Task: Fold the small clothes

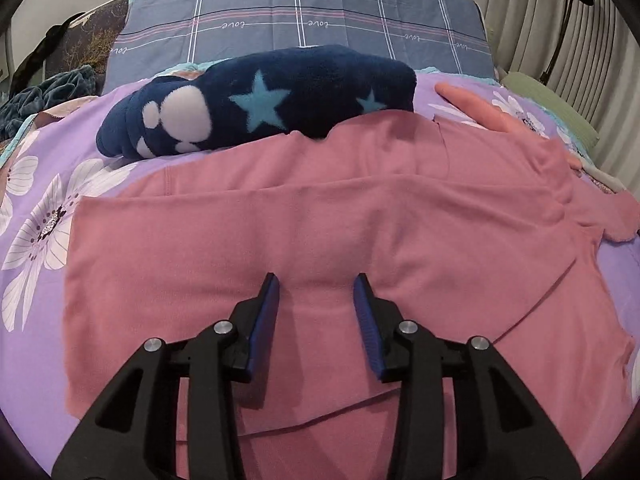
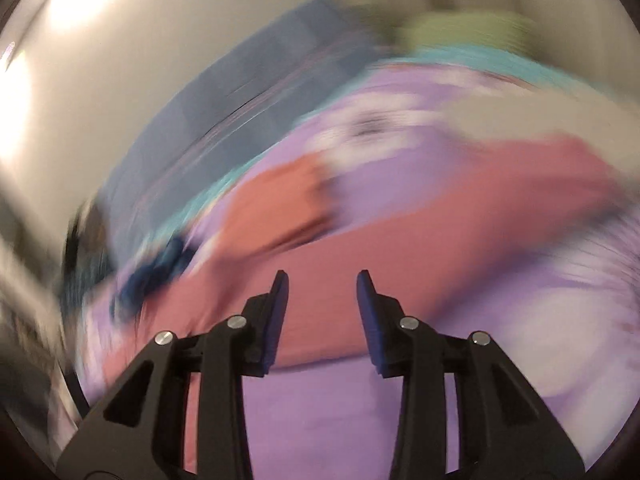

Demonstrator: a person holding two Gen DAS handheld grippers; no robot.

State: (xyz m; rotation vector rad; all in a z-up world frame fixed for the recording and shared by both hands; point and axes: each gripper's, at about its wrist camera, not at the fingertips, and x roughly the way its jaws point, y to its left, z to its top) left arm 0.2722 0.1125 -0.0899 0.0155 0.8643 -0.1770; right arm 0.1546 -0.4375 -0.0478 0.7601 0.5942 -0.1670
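A pink garment [image 1: 320, 216] lies spread flat on the purple flowered bedsheet [image 1: 44, 216], with a folded layer across its near part. My left gripper [image 1: 316, 280] is open and empty, hovering just above the garment's middle. The right wrist view is heavily motion-blurred. In it the pink garment [image 2: 440, 216] lies ahead on the sheet, and my right gripper [image 2: 322, 276] is open and empty above its near edge.
A dark blue fleece bundle [image 1: 256, 108] with stars and a paw print lies behind the garment. An orange-pink cloth [image 1: 476, 108] lies far right. A grey-blue checked pillow [image 1: 304, 24] is at the back, a green item [image 1: 552, 108] and curtain on the right.
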